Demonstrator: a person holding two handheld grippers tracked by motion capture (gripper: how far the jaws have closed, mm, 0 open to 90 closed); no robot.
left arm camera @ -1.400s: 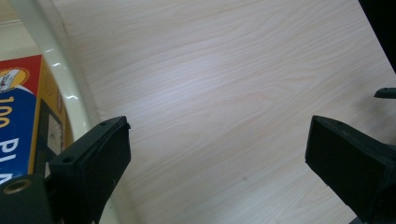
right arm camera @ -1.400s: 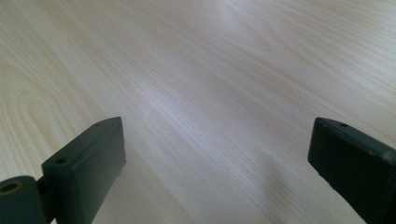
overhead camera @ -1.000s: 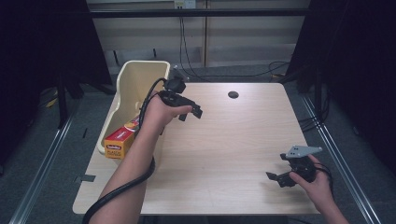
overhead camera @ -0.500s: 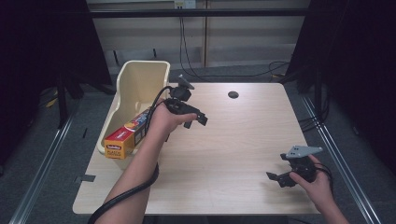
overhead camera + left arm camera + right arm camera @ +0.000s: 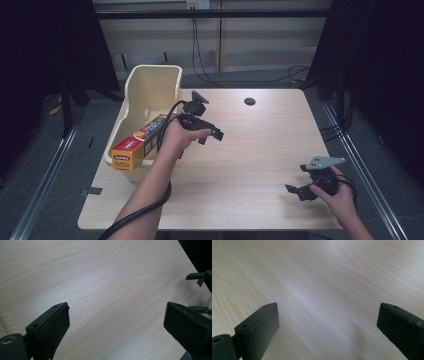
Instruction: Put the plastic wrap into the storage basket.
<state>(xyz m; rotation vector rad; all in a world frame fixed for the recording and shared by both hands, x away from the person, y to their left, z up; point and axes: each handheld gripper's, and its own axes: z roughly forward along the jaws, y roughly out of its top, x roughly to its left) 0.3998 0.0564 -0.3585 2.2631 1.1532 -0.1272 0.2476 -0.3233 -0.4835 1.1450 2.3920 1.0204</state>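
A long orange and yellow box (image 5: 136, 144) lies slanted in the cream plastic bin (image 5: 150, 85) at the table's left edge, one end sticking out over the bin's near rim. Just right of the bin, my left gripper (image 5: 210, 135) hovers over the table, open with nothing between its jaws. In the left gripper view the left gripper (image 5: 116, 322) has only bare wood between its wide-apart jaws. At the table's near right corner my right gripper (image 5: 298, 192) rests low, open and empty. Its own view has the right gripper (image 5: 328, 323) over bare wood too.
The light wooden table (image 5: 240, 165) has a round cable hole (image 5: 249, 101) near its far edge. Black cables trail on the floor behind the table. Metal rails run along the floor on both sides. The other gripper (image 5: 200, 277) appears at the right edge of the left gripper view.
My left gripper has moved away from the bin, rightward and toward the near side, over the table. The box stays in the bin. The right gripper has not moved.
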